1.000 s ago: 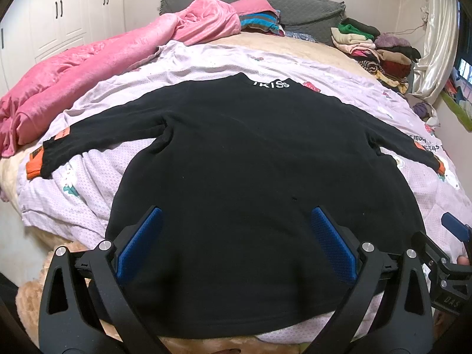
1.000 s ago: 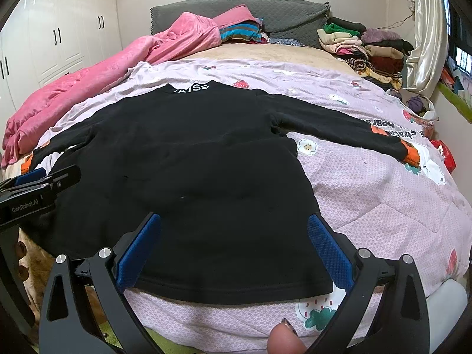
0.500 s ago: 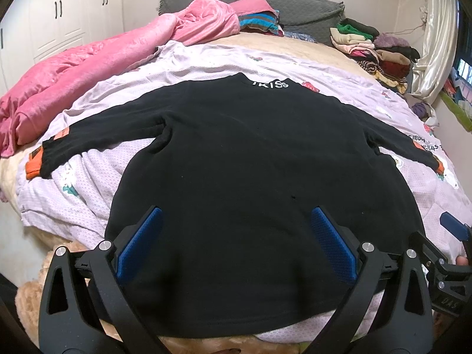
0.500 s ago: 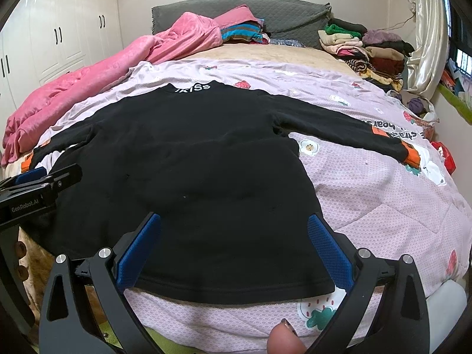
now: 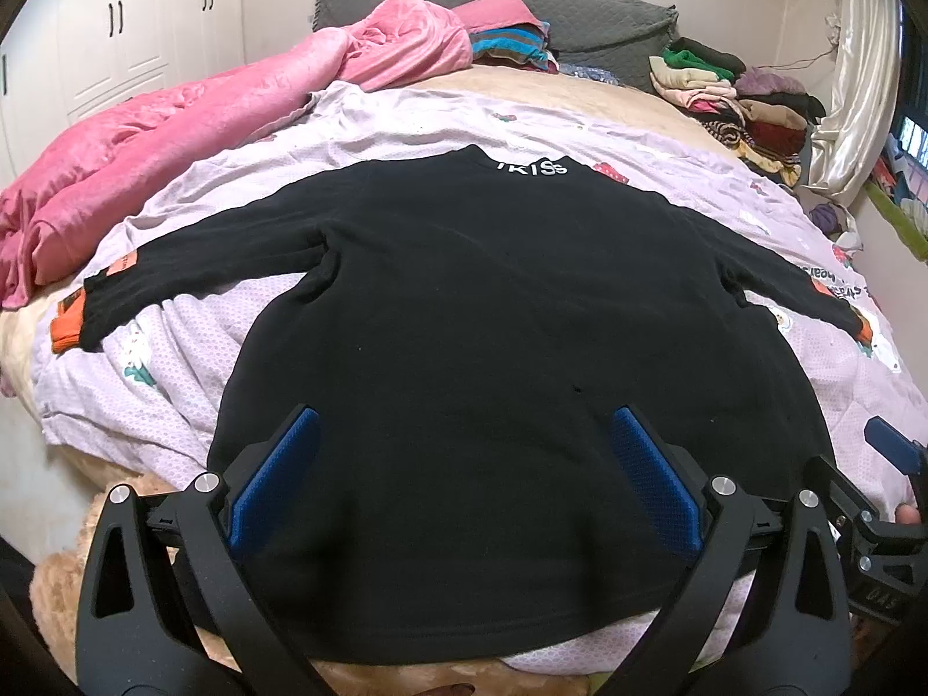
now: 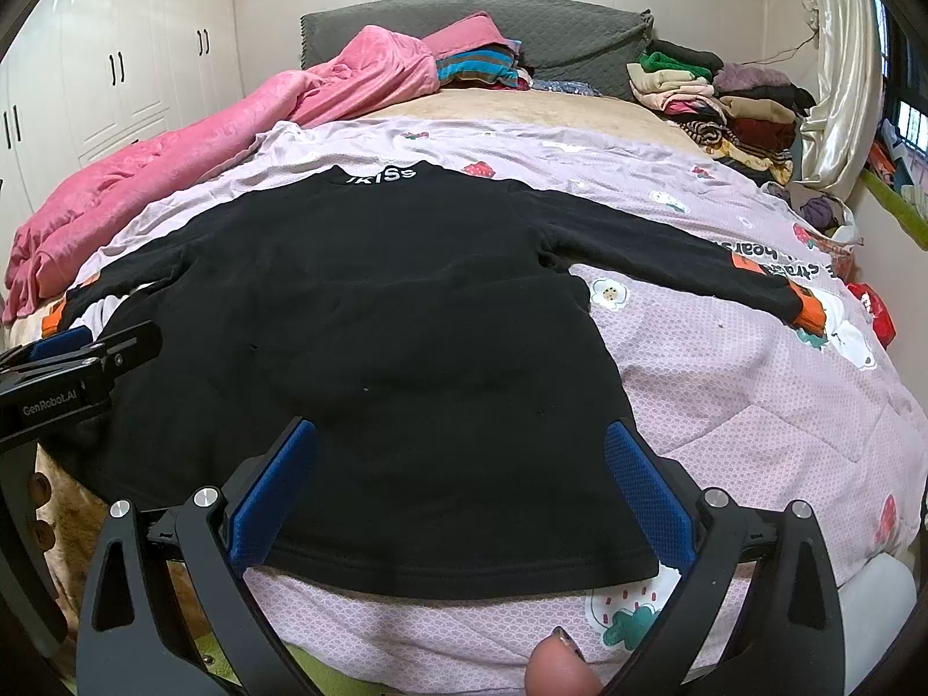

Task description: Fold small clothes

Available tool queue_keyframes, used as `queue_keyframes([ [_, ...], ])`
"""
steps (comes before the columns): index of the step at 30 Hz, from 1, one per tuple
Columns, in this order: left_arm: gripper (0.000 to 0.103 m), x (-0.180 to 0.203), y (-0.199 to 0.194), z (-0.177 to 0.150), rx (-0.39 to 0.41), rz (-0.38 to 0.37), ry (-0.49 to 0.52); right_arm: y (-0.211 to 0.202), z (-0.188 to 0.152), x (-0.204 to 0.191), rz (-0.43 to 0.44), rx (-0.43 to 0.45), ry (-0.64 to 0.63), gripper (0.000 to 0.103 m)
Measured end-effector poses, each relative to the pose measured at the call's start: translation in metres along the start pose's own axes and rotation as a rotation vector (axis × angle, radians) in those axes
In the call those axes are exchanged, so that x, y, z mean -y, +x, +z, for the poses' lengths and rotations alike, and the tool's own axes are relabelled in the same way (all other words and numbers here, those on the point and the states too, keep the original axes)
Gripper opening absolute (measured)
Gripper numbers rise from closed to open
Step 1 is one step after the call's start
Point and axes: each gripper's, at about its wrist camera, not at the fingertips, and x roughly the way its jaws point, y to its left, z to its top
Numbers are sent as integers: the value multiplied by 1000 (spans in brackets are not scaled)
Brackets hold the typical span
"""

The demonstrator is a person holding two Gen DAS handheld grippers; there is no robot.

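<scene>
The black top [image 5: 493, 359] is lying flat on the lilac quilt [image 6: 754, 406], sleeves out wide. The right view is showing its soft bottom edge; the left view is cutting that off. The left gripper [image 5: 461, 481] and right gripper [image 6: 461, 487] are both hanging spread wide, holding nothing. A fingertip [image 6: 559, 670] is peeking in.

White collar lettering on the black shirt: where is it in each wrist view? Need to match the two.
Left wrist: white collar lettering sits upper centre, slightly right of midline, at the far edge of the black shirt.
Right wrist: lettering sits upper centre-left.
Shared landmark: pink blanket, left of the shirt in both.
</scene>
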Motion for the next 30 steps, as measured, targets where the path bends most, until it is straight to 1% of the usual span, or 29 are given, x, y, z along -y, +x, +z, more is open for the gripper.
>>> queue_keyframes([
  [10, 94, 0, 0, 0, 2, 7, 3, 0, 0, -1, -1, 3, -1, 99],
  [18, 94, -3, 5, 5, -4, 20, -17, 3, 6, -4, -6, 14, -7, 99],
  [25, 94, -5, 13, 17, -8, 34, -30, 12, 20, -3, 4, 13, -9, 99],
  [30, 94, -6, 22, 31, -21, 29, -39, 24, 34, 0, 35, -4, 8, 99],
])
